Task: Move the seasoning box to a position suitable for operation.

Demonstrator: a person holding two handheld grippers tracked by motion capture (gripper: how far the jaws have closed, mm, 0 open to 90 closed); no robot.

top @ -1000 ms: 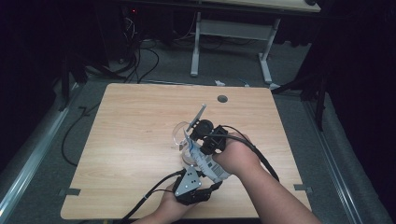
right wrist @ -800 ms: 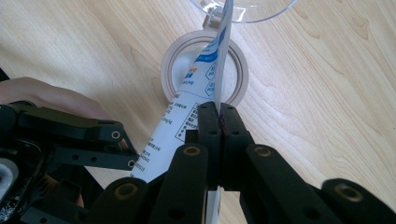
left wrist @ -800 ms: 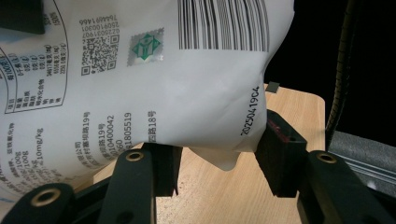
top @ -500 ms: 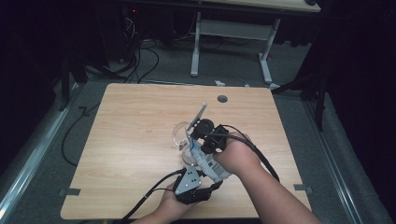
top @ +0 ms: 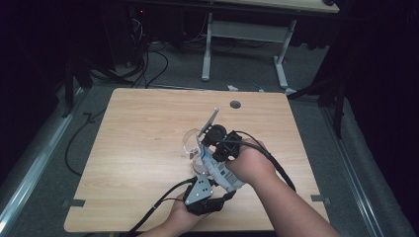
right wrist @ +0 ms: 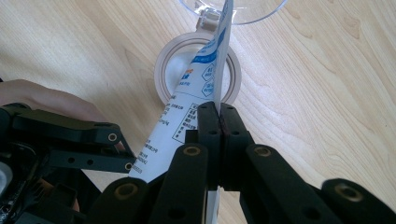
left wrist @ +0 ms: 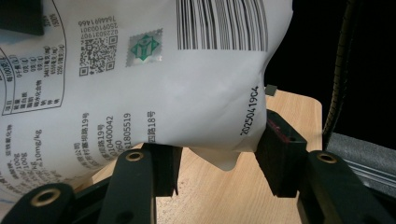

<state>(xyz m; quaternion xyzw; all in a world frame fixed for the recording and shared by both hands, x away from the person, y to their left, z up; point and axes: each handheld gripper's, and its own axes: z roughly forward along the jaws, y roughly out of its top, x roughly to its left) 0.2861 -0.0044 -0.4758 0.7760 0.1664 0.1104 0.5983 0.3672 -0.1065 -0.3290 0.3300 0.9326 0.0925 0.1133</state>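
Right gripper [right wrist: 218,109]: jaws pressed fully together, pinching the top edge of a white printed pouch [right wrist: 205,74] so that the film stands on edge between the pads. Left gripper [left wrist: 219,161]: jaws about half open, set around the lower body of the same pouch [left wrist: 154,74]; the far pad touches the film by the date stamp, and whether the near pad presses on it cannot be told. Pouch: sealed, barcode and label print legible, held in the air between the two grippers above a round cream lid [right wrist: 163,70] that lies flat on the wooden table [top: 138,123]. Clear glass vessel [right wrist: 252,11]: stands just beyond the lid, touching or nearly touching it. High view: both hands close together near the table's front edge, right gripper [top: 205,145] over the left gripper [top: 207,175]. Progress, as judged: pouch lifted and gripped at both ends, seemingly ready for tearing; no tear visible, nothing poured, glass apparently empty. Opening and emptying remain.
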